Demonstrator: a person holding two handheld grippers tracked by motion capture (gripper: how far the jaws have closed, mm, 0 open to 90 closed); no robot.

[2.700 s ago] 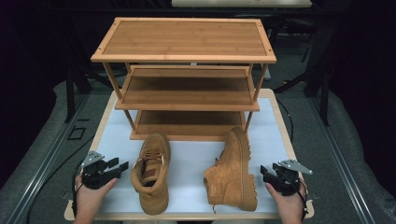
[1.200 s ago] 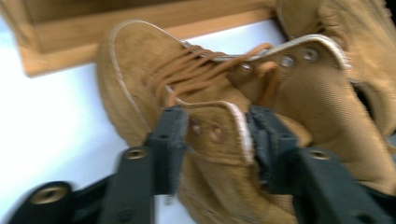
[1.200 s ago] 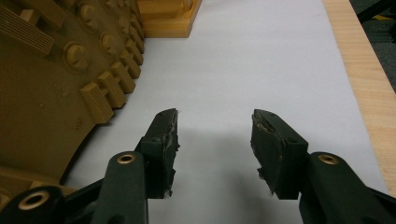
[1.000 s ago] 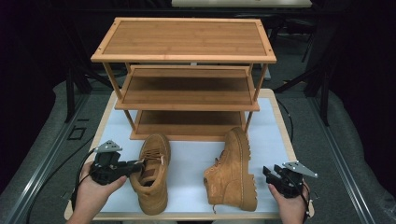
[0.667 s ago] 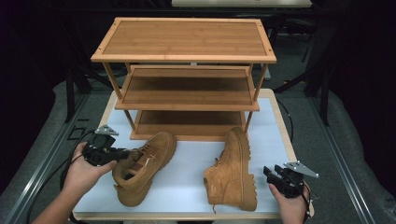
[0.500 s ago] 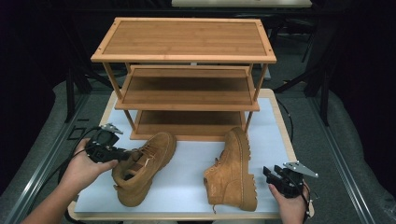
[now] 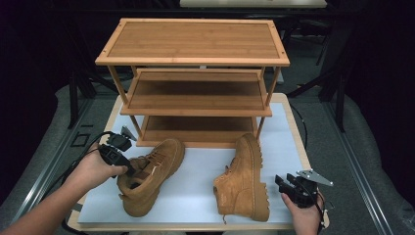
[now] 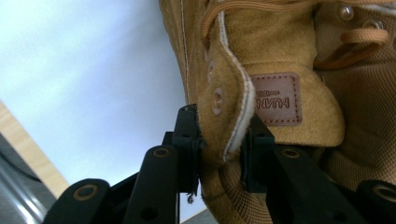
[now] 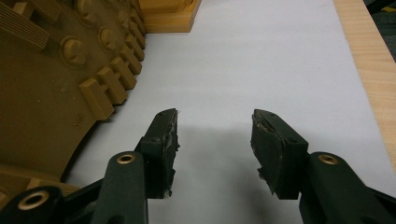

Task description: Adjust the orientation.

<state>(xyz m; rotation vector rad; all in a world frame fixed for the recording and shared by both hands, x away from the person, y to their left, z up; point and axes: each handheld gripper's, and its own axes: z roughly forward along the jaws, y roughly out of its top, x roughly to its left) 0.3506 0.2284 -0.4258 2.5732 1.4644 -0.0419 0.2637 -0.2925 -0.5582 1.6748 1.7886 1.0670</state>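
The left gripper (image 8: 219, 144) is clamped on the left boot (image 7: 147, 176) — its two black jaws pinch the suede eyelet flap at the collar, with a metal eyelet and the stitched edge showing between them in the left gripper view. Just beyond the pinched flap sits the tongue with a small brown leather label (image 8: 276, 99), and a tan lace (image 8: 243, 9) runs across above it. In the high view the person's left hand (image 7: 93, 169) holds this gripper at the boot's ankle opening; the boot lies angled on the white mat (image 7: 195, 171), its toe pointing toward the lower front edge of the rack and its heel toward the near left corner.

The right gripper (image 9: 215, 140) rests low over the mat near the table's right front corner, jaws spread apart with bare white surface between them. Held by the right hand (image 7: 306, 215), it sits just beside the right boot (image 7: 243, 178) without touching it. That boot lies on its side, and its lugged tan sole (image 9: 56, 84) faces this gripper.

Behind both boots stands a three-tier bamboo shoe rack (image 7: 193, 49), its shelves bare, set on the mat that covers a light wooden tabletop (image 7: 298, 132).
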